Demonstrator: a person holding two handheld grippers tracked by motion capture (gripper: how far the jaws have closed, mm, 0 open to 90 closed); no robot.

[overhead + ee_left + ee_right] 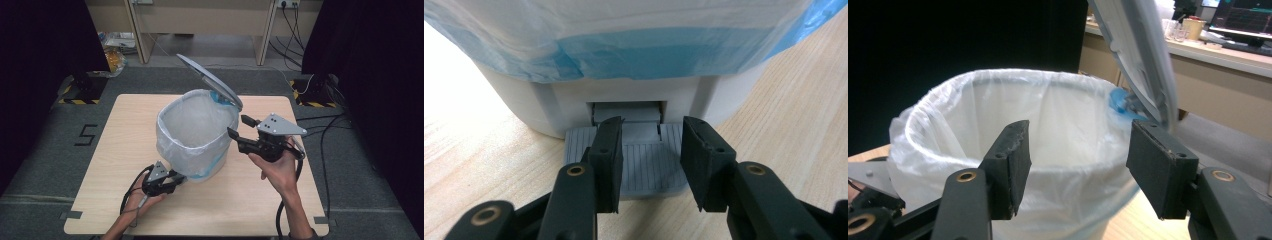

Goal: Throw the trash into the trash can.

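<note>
A white pedal bin (195,135) lined with a translucent white bag stands mid-table with its grey lid (210,82) tipped up and back. My left gripper (181,177) lies low at the bin's near foot. In the left gripper view its jaws (651,125) stand apart, with both tips resting on the ribbed grey pedal (644,165) and nothing between the pads. My right gripper (239,126) hovers at the bin's right rim. Its jaws (1078,132) are open and empty, facing the bag's mouth (1068,110) and the raised lid (1138,50).
The light wooden table (125,150) has bare surface to the left and along the front. Cables (325,135) trail over the grey floor to the right. Black stand bases (82,87) sit at both far corners, with a wooden desk (200,25) behind.
</note>
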